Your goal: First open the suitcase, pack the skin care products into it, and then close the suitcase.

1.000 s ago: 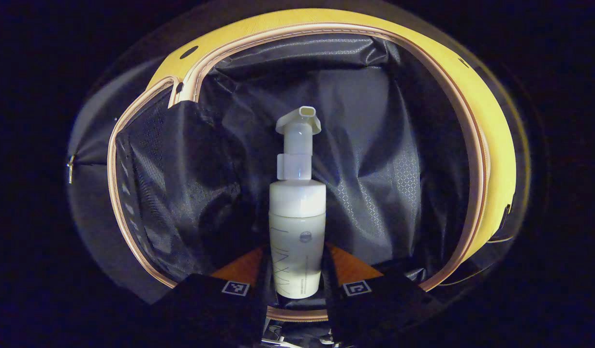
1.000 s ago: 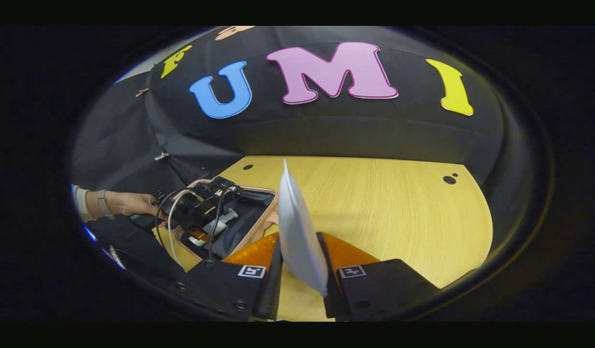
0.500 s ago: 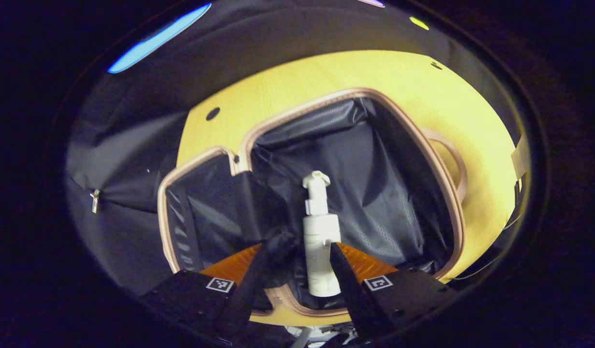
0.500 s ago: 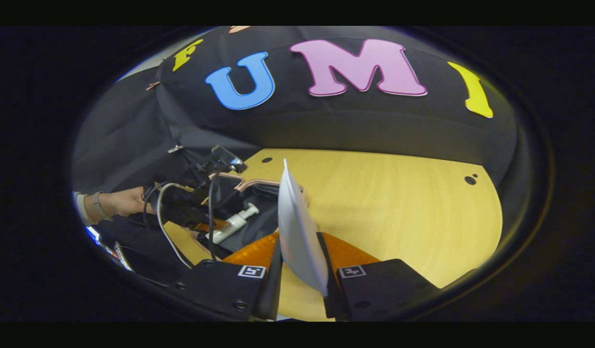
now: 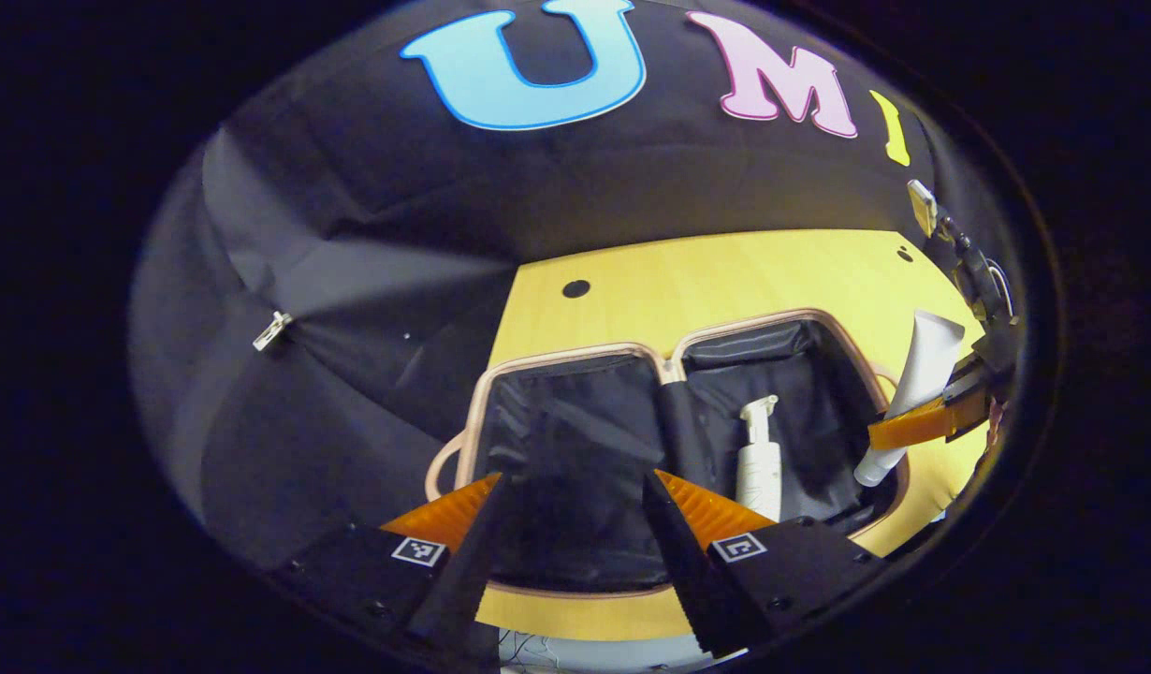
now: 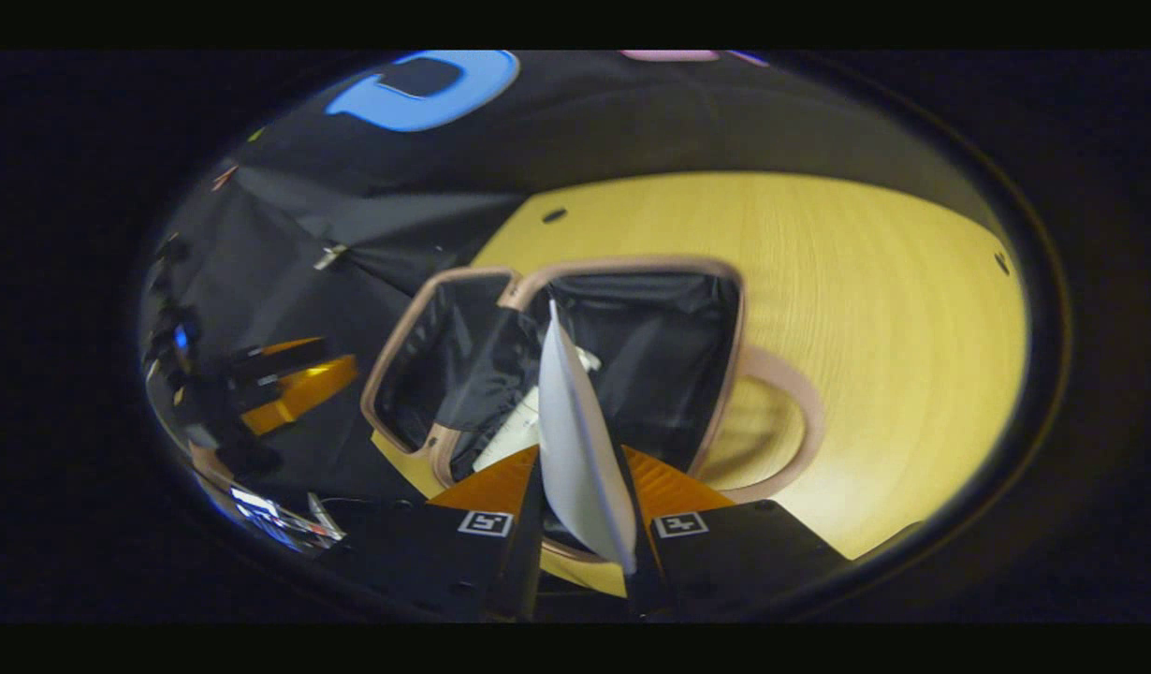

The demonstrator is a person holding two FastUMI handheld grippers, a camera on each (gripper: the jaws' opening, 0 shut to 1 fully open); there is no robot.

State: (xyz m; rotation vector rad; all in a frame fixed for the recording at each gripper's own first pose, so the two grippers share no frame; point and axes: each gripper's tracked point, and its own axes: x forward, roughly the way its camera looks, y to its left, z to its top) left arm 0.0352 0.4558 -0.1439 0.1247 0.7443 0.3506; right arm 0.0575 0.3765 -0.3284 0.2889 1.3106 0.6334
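Released, one pump bottle (image 5: 759, 465) lies inside one suitcase (image 5: 575, 354).

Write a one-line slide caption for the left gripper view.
Open left gripper above the open suitcase, pump bottle lying inside, right gripper bringing a white tube.

No readable text on the pump bottle (image 5: 759, 465) lying in the suitcase (image 5: 575, 354), none on the white tube (image 6: 575, 449), small square coded markers on each tool, no words
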